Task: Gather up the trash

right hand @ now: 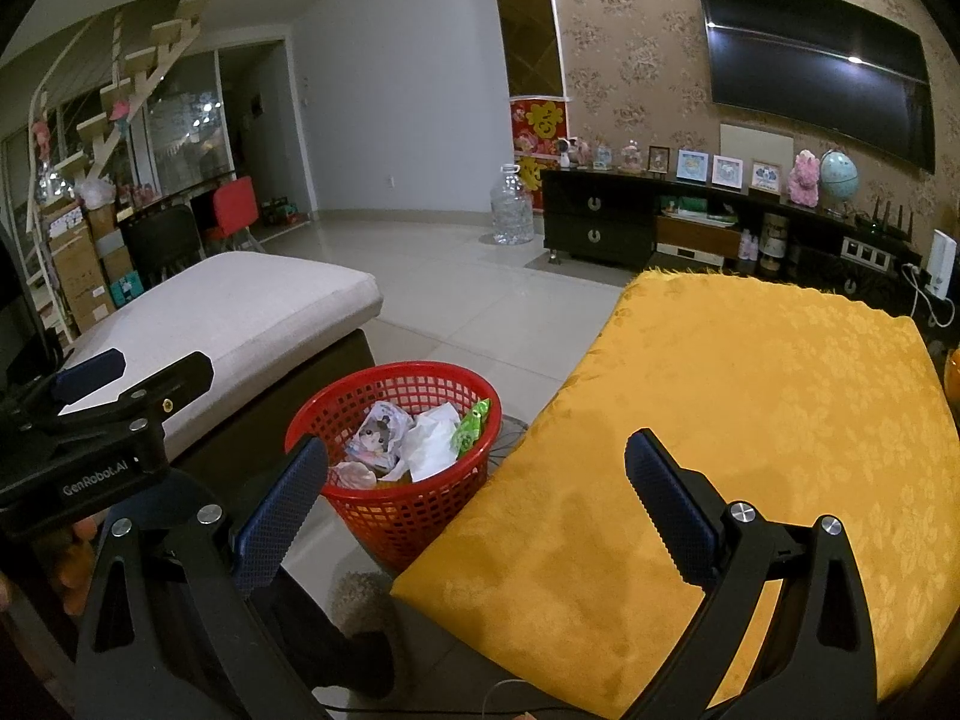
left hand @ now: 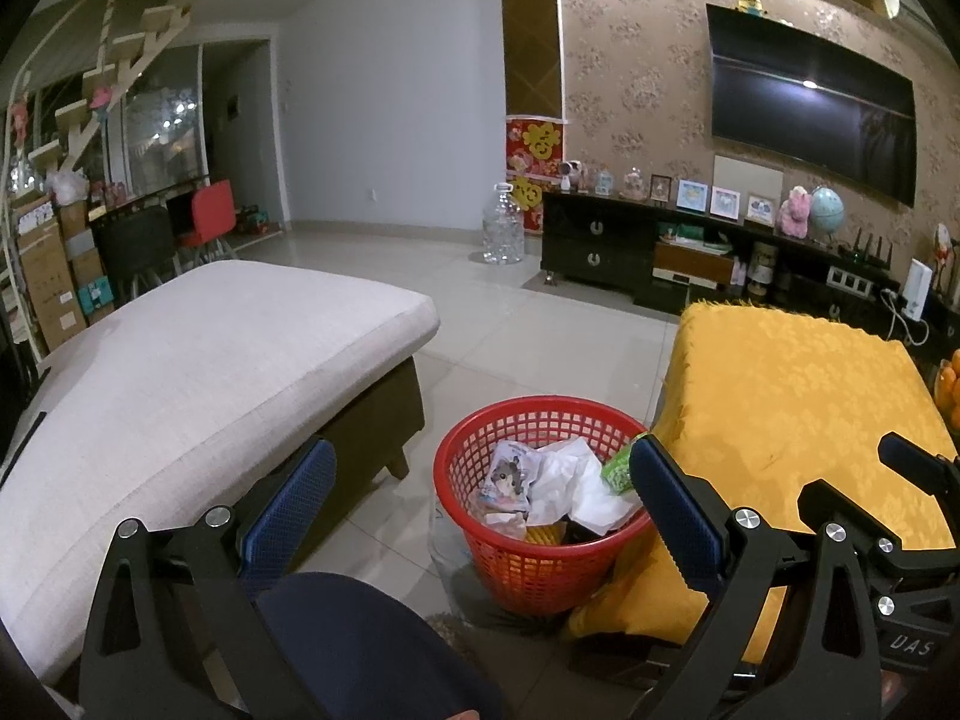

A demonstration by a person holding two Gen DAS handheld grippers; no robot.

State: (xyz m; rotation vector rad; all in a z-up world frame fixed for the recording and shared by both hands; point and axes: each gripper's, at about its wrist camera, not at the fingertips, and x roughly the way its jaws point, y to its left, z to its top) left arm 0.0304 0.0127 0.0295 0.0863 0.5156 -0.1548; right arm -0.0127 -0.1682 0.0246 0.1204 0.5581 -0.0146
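A red mesh waste basket (left hand: 528,570) stands on the tiled floor between a grey ottoman and a table under a yellow cloth. Inside lie crumpled white paper (left hand: 570,480), a cartoon-printed wrapper (left hand: 510,471) and a green packet (left hand: 618,471). My left gripper (left hand: 480,498) hangs open above the basket, nothing between its blue pads. The same basket (right hand: 414,516) shows in the right wrist view, left of my right gripper (right hand: 474,492), which is open and empty over the corner of the yellow cloth (right hand: 720,420). The left gripper's body (right hand: 90,420) shows at the left edge.
The grey ottoman (left hand: 198,372) fills the left side, the yellow-covered table (left hand: 798,396) the right. A black TV cabinet (left hand: 600,252) with frames and toys lines the far wall under a wall TV (left hand: 810,102). A large clear water jug (left hand: 503,228) stands on open floor. A dark-clothed knee (left hand: 360,642) sits below.
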